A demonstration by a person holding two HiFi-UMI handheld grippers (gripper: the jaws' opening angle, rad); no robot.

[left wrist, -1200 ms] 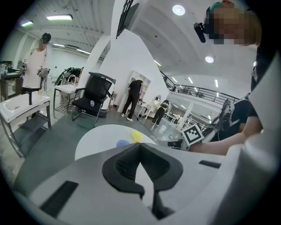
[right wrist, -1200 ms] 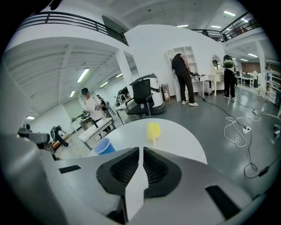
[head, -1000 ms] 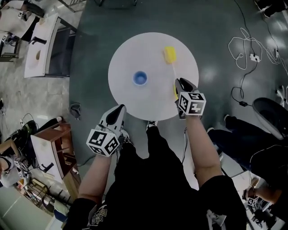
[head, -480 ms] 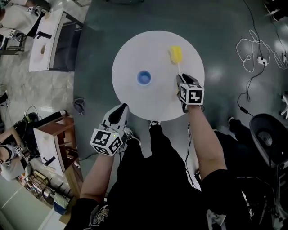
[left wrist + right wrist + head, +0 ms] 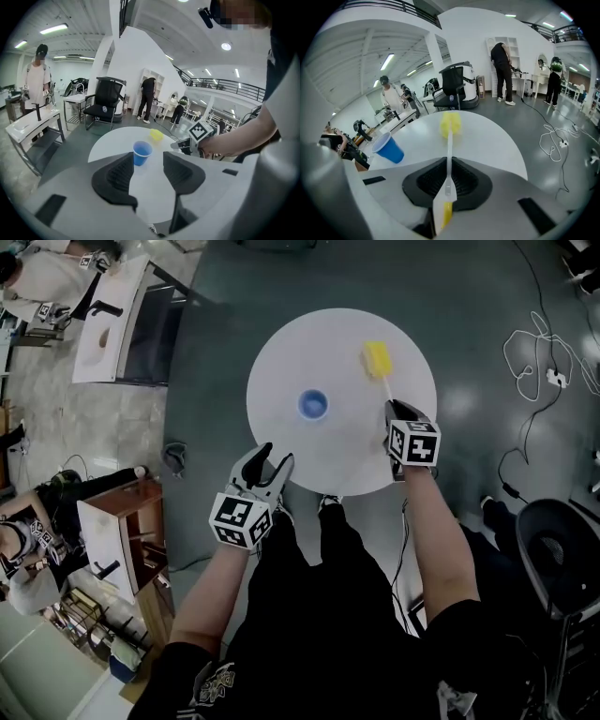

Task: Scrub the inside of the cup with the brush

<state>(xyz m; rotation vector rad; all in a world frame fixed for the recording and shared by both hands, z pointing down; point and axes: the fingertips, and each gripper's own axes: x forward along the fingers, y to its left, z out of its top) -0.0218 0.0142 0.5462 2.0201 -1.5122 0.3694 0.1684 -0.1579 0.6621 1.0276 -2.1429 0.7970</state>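
A blue cup (image 5: pixel 313 404) stands upright near the middle of the round white table (image 5: pixel 281 352). The brush lies on the table to its right, yellow sponge head (image 5: pixel 377 359) at the far end. My right gripper (image 5: pixel 394 412) has just been closing on the brush's white handle (image 5: pixel 449 154), and its pads now press on it; the sponge head (image 5: pixel 450 123) points away. My left gripper (image 5: pixel 270 463) hangs at the table's near edge. Its jaws have just been opening and nothing is between them. The cup (image 5: pixel 141 153) shows ahead of the left gripper (image 5: pixel 146 166), a short way off.
Cables (image 5: pixel 548 357) lie on the floor to the right, and a black chair (image 5: pixel 562 559) stands at the lower right. A wooden shelf (image 5: pixel 122 531) and a white desk (image 5: pixel 108 329) are on the left. Several people stand around the room.
The left gripper's jaws, shut before, now stand apart, and it has moved closer to the table's edge. The right gripper has settled over the brush handle.
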